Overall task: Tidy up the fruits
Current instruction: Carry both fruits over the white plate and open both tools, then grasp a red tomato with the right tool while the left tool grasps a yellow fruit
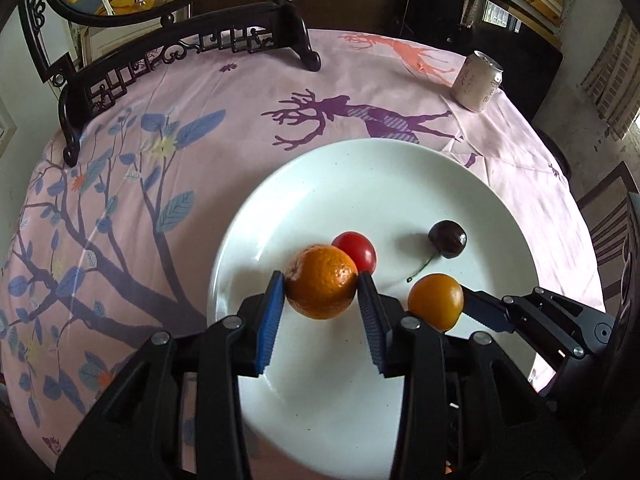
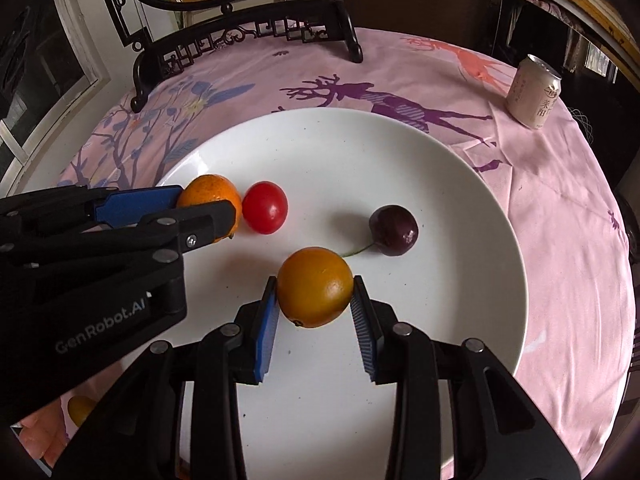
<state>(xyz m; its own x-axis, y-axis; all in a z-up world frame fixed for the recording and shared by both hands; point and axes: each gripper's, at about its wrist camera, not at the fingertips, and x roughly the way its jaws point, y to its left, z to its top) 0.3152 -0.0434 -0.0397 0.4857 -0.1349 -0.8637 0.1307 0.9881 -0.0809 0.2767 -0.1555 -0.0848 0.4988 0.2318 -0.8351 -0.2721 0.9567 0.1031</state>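
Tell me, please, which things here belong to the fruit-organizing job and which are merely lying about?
Part of the job: mandarin in left gripper; smaller orange fruit in right gripper; cherry tomato; dark cherry; white plate.

Lying about: drink can; carved wooden stand; patterned tablecloth.

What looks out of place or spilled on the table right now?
Nothing is spilled or damaged. The one odd item is the drink can, standing alone near the table's far right edge, away from the white plate holding the fruit. It is upright.

Black angular left gripper (image 1: 320,294) and right gripper (image 2: 314,294), ridged blue fingers (image 1: 270,320), silver pivot screws, white "GenRobot.AI" lettering
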